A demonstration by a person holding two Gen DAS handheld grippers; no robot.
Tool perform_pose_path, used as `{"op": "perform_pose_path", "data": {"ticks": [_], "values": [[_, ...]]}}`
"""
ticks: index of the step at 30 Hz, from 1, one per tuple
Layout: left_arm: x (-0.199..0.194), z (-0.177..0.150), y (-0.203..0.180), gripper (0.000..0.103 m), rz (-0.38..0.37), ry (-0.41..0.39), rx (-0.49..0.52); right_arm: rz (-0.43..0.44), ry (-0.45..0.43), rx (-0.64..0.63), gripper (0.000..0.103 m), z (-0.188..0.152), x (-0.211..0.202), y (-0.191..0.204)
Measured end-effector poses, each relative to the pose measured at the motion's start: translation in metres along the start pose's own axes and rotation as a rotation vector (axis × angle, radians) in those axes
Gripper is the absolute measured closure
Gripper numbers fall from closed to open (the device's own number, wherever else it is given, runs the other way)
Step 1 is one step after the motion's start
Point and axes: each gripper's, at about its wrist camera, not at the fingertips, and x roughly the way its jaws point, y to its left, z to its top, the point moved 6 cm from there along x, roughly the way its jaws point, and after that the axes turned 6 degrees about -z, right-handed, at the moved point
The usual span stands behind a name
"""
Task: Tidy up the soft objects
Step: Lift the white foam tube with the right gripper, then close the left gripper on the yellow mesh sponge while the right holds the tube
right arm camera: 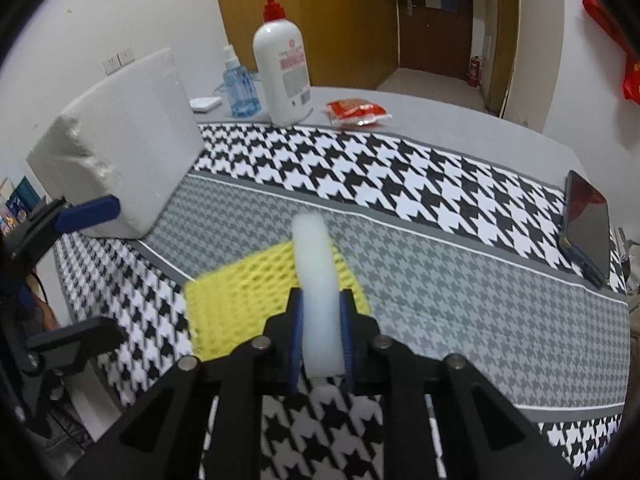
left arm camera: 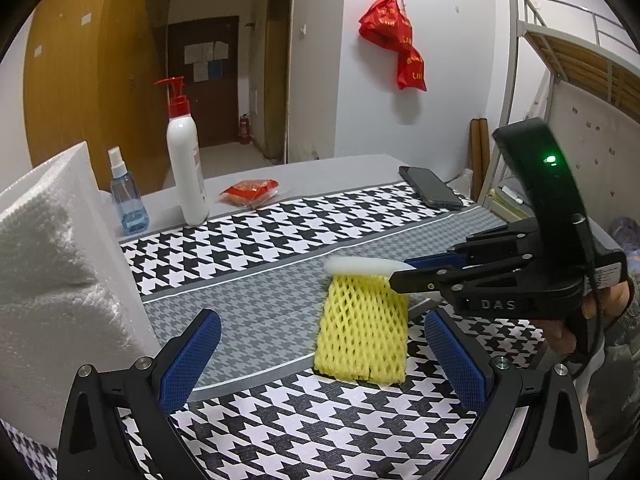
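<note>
Right wrist view shows a white foam strip clenched in the right gripper's jaws, just above the yellow foam net lying on the surface; left gripper, jaws released, waits near the net.

Left gripper low in foreground, jaws wide apart, nothing btwn blue pads. Right gripper entering from right, clamped on white foam strip held above yellow foam net sleeve lying on houndstooth cloth. Styrofoam block at left. Behind: blue spray bottle, white pump bottle w/ red top, red snack packet, phone.
</note>
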Motion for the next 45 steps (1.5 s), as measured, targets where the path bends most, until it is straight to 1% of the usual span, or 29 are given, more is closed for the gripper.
{"op": "perform_pose_path", "data": {"ticks": [8, 14, 17, 19, 22, 25, 27, 34, 36, 38, 40, 45], "values": [[-0.005, 0.000, -0.008, 0.001, -0.010, -0.010, 0.013, -0.006, -0.059, 0.017, 0.083, 0.003, -0.026, 0.008], [0.001, -0.001, -0.016, 0.001, -0.016, -0.001, 0.027, -0.028, -0.084, 0.049, 0.083, -0.005, -0.041, 0.003], [0.006, -0.003, -0.017, 0.001, -0.011, 0.011, 0.030, -0.038, -0.101, 0.077, 0.083, -0.013, -0.048, -0.002], [0.010, -0.005, -0.019, 0.001, -0.009, 0.023, 0.030, -0.060, -0.107, 0.098, 0.083, -0.021, -0.053, -0.006], [0.017, -0.006, -0.023, 0.001, -0.014, 0.037, 0.037, -0.068, -0.126, 0.128, 0.083, -0.031, -0.061, -0.010], [0.023, -0.005, -0.026, 0.001, -0.021, 0.041, 0.042, -0.095, -0.142, 0.156, 0.083, -0.041, -0.068, -0.015], [0.027, -0.005, -0.027, 0.001, -0.024, 0.046, 0.040, -0.092, -0.149, 0.184, 0.083, -0.048, -0.071, -0.018], [0.040, -0.010, -0.030, 0.001, -0.043, 0.085, 0.039, -0.098, -0.141, 0.250, 0.083, -0.071, -0.074, -0.027], [0.043, -0.011, -0.030, 0.002, -0.045, 0.095, 0.041, -0.120, -0.136, 0.262, 0.083, -0.075, -0.074, -0.028], [0.047, -0.012, -0.029, 0.005, -0.039, 0.108, 0.044, -0.128, -0.132, 0.266, 0.083, -0.077, -0.074, -0.027], [0.052, -0.014, -0.028, 0.012, -0.048, 0.135, 0.040, -0.159, -0.123, 0.264, 0.083, -0.080, -0.075, -0.025], [0.062, -0.018, -0.031, 0.016, -0.063, 0.186, 0.051, -0.231, -0.077, 0.247, 0.082, -0.086, -0.070, -0.022]]}}
